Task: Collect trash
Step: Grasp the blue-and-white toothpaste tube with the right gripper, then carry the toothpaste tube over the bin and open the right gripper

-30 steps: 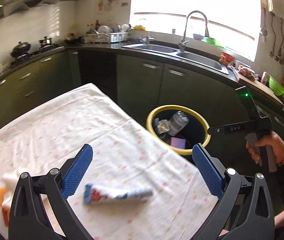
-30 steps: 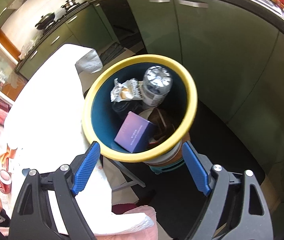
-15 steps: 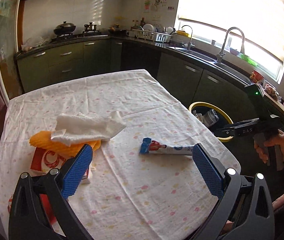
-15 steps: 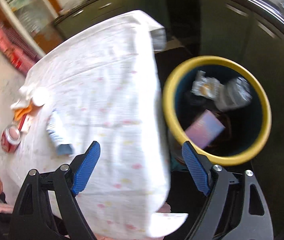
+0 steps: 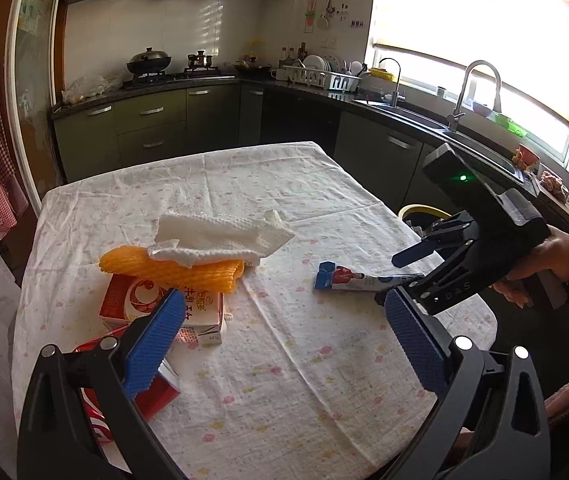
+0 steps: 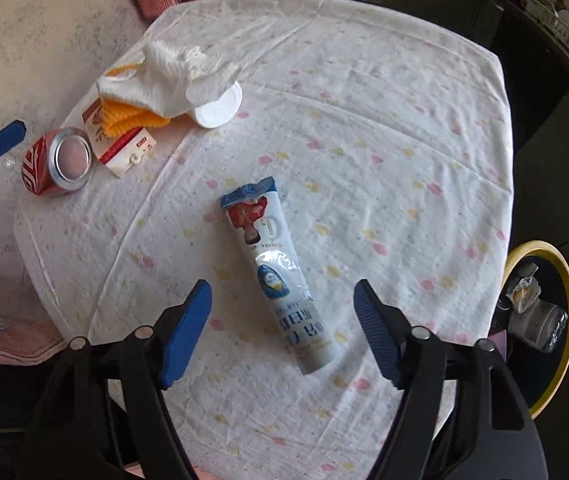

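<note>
Blue-padded right gripper point(image 6: 282, 320) hangs spread above the toothpaste tube point(image 6: 274, 268); left gripper point(image 5: 284, 340) spread, empty.

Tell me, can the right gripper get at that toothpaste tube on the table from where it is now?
Probably yes. The right gripper hangs open above the tube, its fingers either side of it, and nothing lies between them.

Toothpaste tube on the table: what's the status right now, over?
Right gripper open, tube between its fingers, not gripped. Left gripper open, empty. Yellow-rimmed bin beside table; nothing in the way.
</note>
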The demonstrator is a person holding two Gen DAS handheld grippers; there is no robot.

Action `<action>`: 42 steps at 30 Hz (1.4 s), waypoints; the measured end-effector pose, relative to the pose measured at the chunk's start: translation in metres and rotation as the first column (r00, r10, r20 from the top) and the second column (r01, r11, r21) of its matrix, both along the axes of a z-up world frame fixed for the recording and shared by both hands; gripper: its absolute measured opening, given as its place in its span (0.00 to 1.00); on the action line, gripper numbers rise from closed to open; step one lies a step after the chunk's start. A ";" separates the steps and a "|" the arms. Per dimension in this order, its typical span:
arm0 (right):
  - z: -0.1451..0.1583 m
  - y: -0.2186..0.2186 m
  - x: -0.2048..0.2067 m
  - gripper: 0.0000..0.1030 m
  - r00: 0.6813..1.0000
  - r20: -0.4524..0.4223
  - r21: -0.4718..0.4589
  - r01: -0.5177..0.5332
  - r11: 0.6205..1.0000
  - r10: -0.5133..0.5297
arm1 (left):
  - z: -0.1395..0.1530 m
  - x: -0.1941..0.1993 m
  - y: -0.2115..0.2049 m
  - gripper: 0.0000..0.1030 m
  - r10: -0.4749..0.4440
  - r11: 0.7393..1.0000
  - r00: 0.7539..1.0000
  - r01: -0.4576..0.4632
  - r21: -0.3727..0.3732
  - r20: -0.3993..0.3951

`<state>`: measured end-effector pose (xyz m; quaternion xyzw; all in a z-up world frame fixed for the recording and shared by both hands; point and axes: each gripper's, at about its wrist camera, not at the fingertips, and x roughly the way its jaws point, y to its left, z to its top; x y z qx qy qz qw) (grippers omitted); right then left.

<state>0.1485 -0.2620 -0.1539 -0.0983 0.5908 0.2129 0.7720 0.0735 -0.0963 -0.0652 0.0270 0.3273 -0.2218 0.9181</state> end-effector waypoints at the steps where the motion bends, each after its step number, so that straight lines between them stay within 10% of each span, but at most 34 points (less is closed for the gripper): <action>1: -0.004 0.002 0.003 0.57 1.000 -0.014 -0.008 -0.004 1.000 0.004 | 0.000 -0.001 0.001 0.95 0.000 1.000 1.000 0.000 -0.001 0.000; 16: -0.010 0.013 0.013 0.17 0.999 -0.034 -0.032 0.021 0.999 -0.022 | -0.009 -0.001 0.007 0.95 0.005 1.000 1.000 -0.006 -0.014 -0.020; 29: 0.036 -0.039 -0.019 0.15 0.990 0.053 0.071 0.129 0.989 -0.133 | -0.011 -0.006 0.004 0.95 -0.006 1.000 1.000 0.006 -0.008 -0.013; 42: 0.026 -0.212 -0.018 0.15 0.860 0.092 -0.020 0.506 0.862 -0.503 | -0.013 -0.005 -0.011 0.95 -0.038 0.999 0.999 0.038 0.007 -0.019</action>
